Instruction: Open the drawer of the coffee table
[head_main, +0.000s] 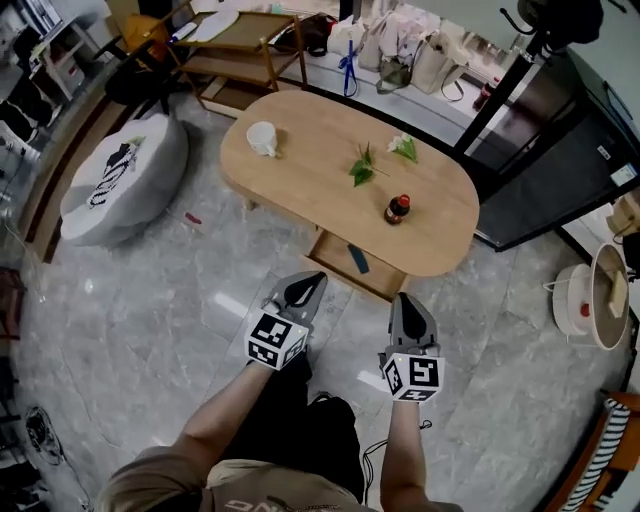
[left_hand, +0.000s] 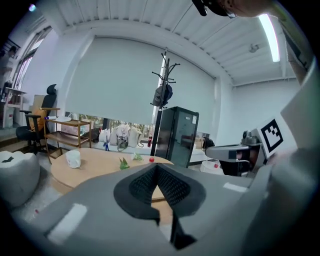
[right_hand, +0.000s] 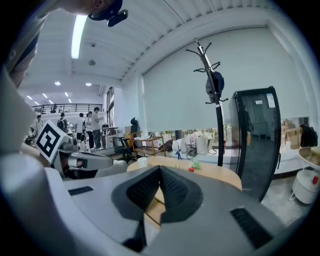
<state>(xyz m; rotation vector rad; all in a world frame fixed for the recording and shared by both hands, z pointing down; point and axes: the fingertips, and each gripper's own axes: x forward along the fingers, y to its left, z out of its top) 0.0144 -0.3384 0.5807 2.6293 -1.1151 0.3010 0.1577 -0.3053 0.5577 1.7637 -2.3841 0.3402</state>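
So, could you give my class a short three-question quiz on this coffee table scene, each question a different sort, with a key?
1. True or false: the drawer of the coffee table is open.
2. The jaws of the left gripper and right gripper are: A wide apart; B together, empty; C clamped on the drawer front.
3. Which tabletop item stands nearest the drawer?
Key: 1 true; 2 B; 3 the red-capped bottle.

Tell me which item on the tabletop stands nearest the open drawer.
The dark bottle with the red cap; the white cup and both green pieces lie farther off.
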